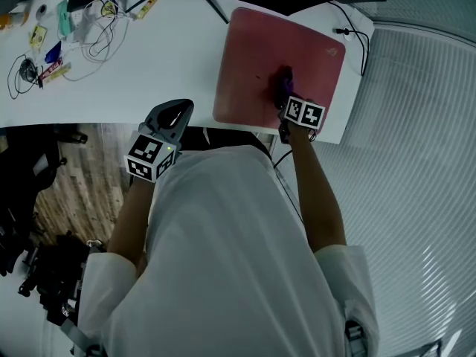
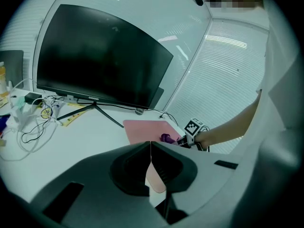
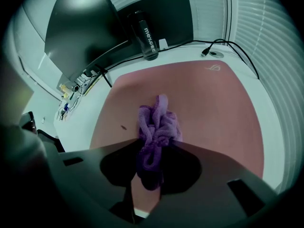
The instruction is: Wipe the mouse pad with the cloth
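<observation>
We have the purple cloth (image 3: 159,122) pinched in our right claw (image 3: 151,151). The cloth is bunched up and sits on the pink mouse pad (image 3: 209,103), near its middle, so we think the wiping is going on now. We cannot tell which parts are clean already. We think the far end near the bottle (image 3: 145,34) and both sides are left to rub. There is 1 small dark spot (image 3: 123,127) on the pad, just left of the cloth, and it may need a rub too. Our left claw (image 2: 150,148) has its 2 jaws pressed together with nothing between them. It hangs at the near edge of the white table (image 1: 171,50), away from the pad.
</observation>
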`<state>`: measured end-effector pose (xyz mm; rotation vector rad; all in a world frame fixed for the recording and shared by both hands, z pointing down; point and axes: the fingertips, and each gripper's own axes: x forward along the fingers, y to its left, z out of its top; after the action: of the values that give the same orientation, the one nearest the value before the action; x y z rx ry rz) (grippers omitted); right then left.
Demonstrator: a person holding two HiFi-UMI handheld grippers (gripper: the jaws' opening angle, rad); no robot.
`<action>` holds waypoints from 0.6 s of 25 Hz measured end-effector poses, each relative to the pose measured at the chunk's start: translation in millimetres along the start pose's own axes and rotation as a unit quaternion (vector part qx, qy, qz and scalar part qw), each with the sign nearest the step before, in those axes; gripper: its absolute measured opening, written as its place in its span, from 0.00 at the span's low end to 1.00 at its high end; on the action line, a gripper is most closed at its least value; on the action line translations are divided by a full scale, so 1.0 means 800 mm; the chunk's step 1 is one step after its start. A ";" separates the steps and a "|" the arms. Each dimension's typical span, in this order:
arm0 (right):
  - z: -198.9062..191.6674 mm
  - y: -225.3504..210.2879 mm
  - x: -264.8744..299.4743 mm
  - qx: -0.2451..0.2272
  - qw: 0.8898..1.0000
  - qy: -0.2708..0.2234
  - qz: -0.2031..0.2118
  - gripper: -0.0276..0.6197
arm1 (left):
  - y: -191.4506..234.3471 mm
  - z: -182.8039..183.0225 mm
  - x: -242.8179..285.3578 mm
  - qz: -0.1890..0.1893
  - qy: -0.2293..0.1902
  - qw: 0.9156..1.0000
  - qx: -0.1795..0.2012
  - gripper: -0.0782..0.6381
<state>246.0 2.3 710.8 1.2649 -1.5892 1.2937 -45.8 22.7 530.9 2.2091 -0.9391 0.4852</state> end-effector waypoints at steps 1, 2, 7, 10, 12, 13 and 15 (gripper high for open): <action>0.000 0.006 0.002 0.000 1.000 -0.001 0.001 0.22 | 0.004 -0.001 -0.003 0.001 0.000 1.000 -0.001 0.13; 0.000 0.013 0.003 0.000 1.000 -0.002 0.003 0.22 | 0.008 -0.003 -0.007 0.001 0.000 1.000 -0.003 0.13; 0.002 0.051 0.018 0.007 1.000 -0.004 0.020 0.22 | 0.027 -0.009 -0.020 0.001 0.001 1.000 -0.004 0.13; 0.002 0.073 0.026 0.004 1.000 -0.007 0.019 0.22 | 0.036 -0.006 -0.026 0.001 -0.001 1.000 -0.002 0.13; 0.004 0.087 0.029 0.003 1.000 -0.009 0.020 0.22 | 0.043 -0.004 -0.031 0.001 -0.003 1.000 -0.002 0.13; 0.004 0.095 0.031 0.001 1.000 -0.009 0.023 0.22 | 0.047 -0.003 -0.034 0.001 -0.004 1.000 -0.003 0.13; 0.004 0.111 0.035 -0.003 1.000 -0.006 0.029 0.22 | 0.055 -0.002 -0.040 0.001 -0.006 1.000 -0.003 0.13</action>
<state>153.6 -5.9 712.6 1.2333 -1.6493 1.3171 -99.7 16.9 533.9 2.2069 -0.9486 0.4709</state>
